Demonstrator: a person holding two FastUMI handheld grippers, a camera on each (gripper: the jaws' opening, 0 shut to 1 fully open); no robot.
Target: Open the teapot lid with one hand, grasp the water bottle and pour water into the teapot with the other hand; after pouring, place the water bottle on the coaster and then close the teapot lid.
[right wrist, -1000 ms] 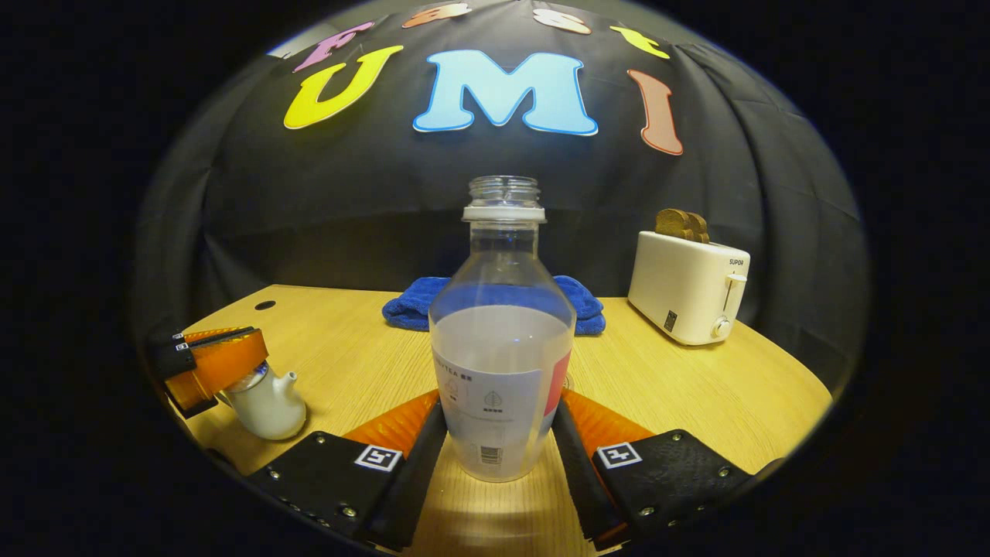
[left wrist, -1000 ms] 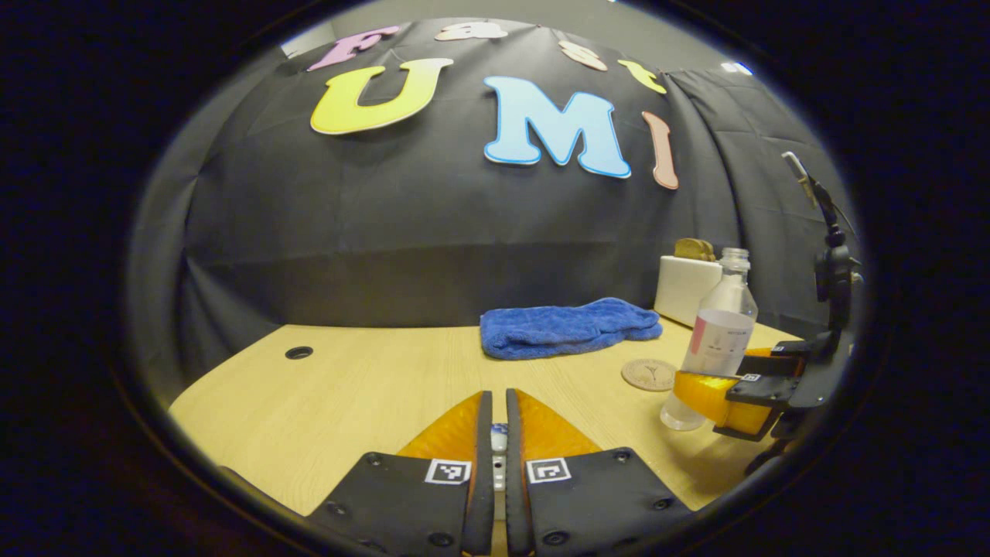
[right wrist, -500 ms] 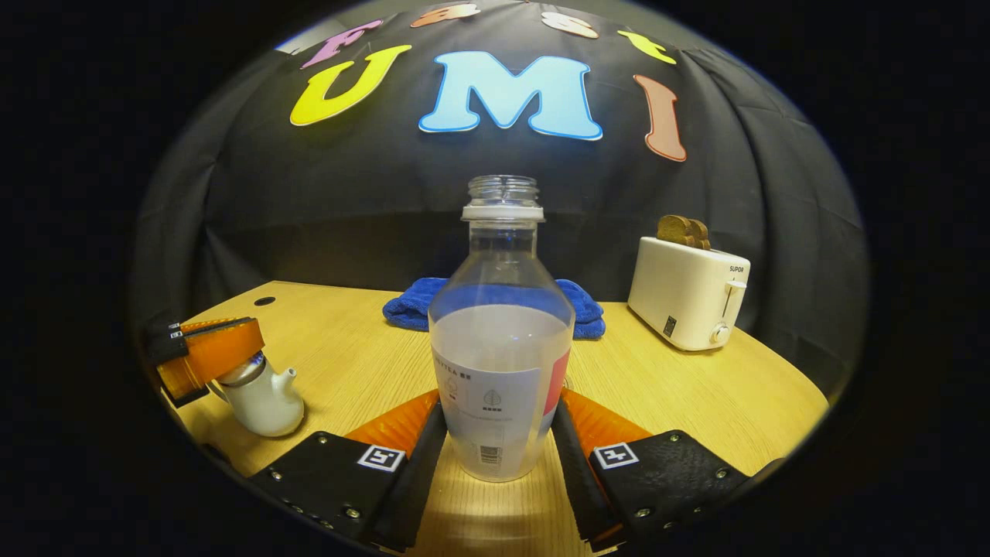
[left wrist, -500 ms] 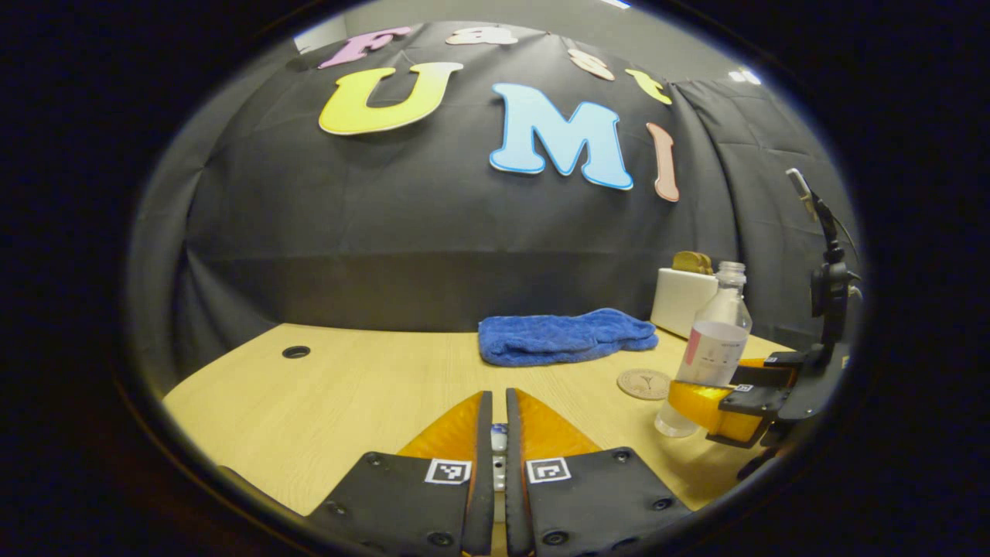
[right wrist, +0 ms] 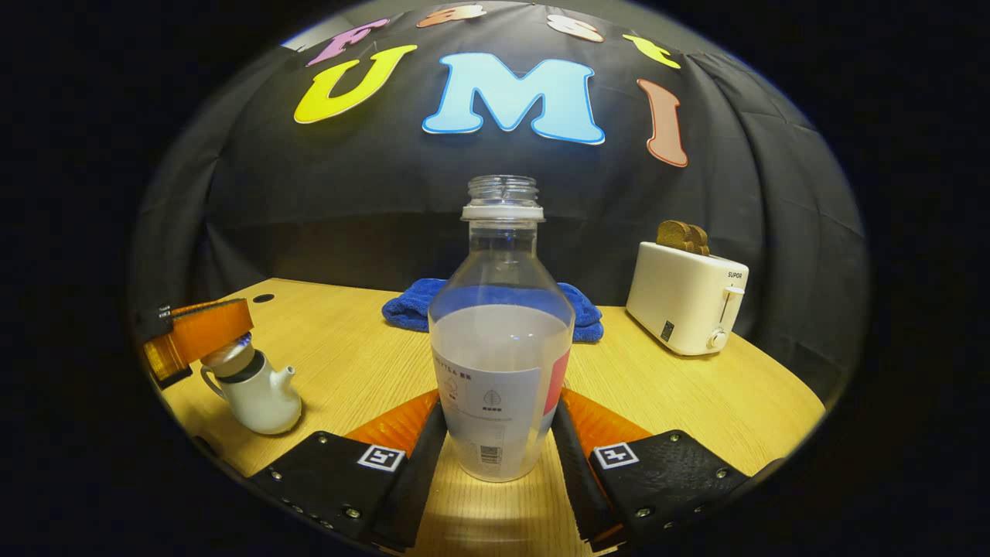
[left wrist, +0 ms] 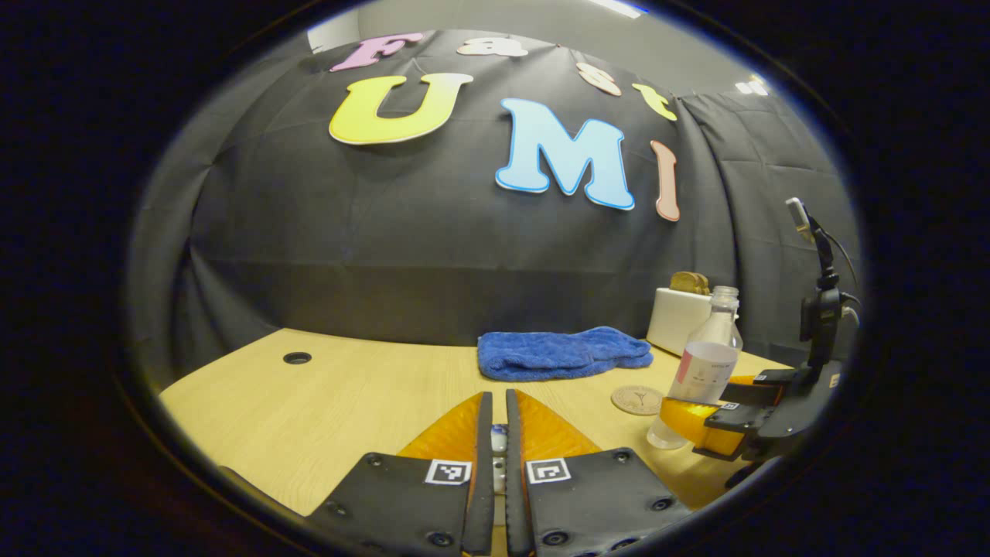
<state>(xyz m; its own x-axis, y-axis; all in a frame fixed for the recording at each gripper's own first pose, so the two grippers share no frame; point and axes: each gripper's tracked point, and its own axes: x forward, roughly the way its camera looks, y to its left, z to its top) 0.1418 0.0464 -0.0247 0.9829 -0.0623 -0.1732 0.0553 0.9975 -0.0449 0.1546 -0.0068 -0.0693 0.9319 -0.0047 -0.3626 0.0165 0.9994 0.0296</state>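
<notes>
Right gripper (right wrist: 501,433): fingers pressing both sides of the water bottle (right wrist: 501,363), holding it upright, cap off, over the tabletop (right wrist: 696,402).
Left gripper (left wrist: 493,449): fingers nearly closed, pinching the teapot lid (left wrist: 499,439) by its knob.
Teapot (right wrist: 259,391): sitting open on the tabletop, left of the bottle.
Coaster (left wrist: 636,400): lying just beside the bottle, near the blue towel (left wrist: 563,353).
</notes>
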